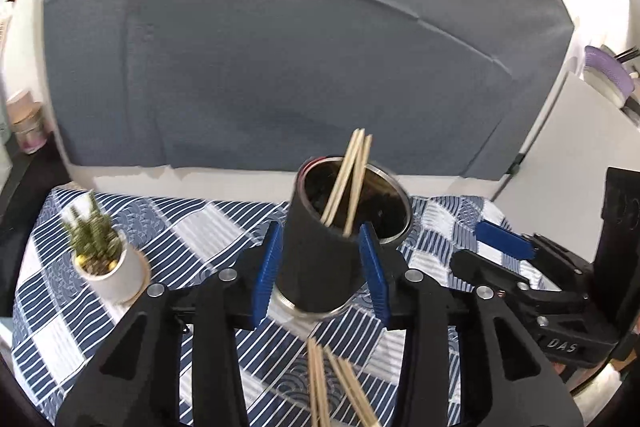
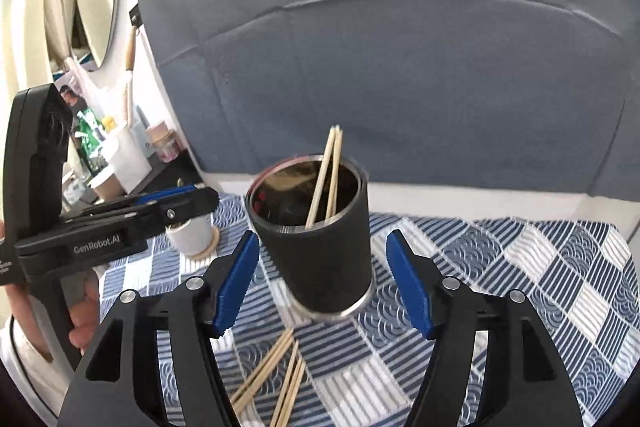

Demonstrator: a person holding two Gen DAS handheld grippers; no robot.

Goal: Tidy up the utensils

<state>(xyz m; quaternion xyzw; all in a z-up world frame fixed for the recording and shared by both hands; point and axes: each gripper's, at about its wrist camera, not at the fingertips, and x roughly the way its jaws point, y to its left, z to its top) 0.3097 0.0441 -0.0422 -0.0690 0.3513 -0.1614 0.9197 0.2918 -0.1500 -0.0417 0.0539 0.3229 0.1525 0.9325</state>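
Observation:
A black cup with a steel rim [image 1: 320,259] [image 2: 320,255] stands on the blue-and-white patterned cloth [image 1: 192,227] [image 2: 520,267], with a few wooden chopsticks [image 1: 350,179] [image 2: 326,179] leaning inside it. Several loose chopsticks [image 1: 328,383] [image 2: 276,375] lie on the cloth in front of the cup. My left gripper [image 1: 320,267] is open, and the cup shows between its blue pads [image 1: 266,267]. My right gripper [image 2: 323,267] is open wide, with clear gaps on both sides of the cup. Each gripper also shows at the edge of the other's view: the left gripper [image 2: 200,197] and the right gripper [image 1: 500,239].
A small plant in a white pot [image 1: 108,267] [image 2: 192,235] stands left of the cup. A grey padded panel [image 1: 280,67] rises behind the table. A white box [image 1: 580,155] stands at the right. Jars and bottles [image 2: 120,155] crowd a shelf far left. A hand [image 2: 84,307] holds the left gripper.

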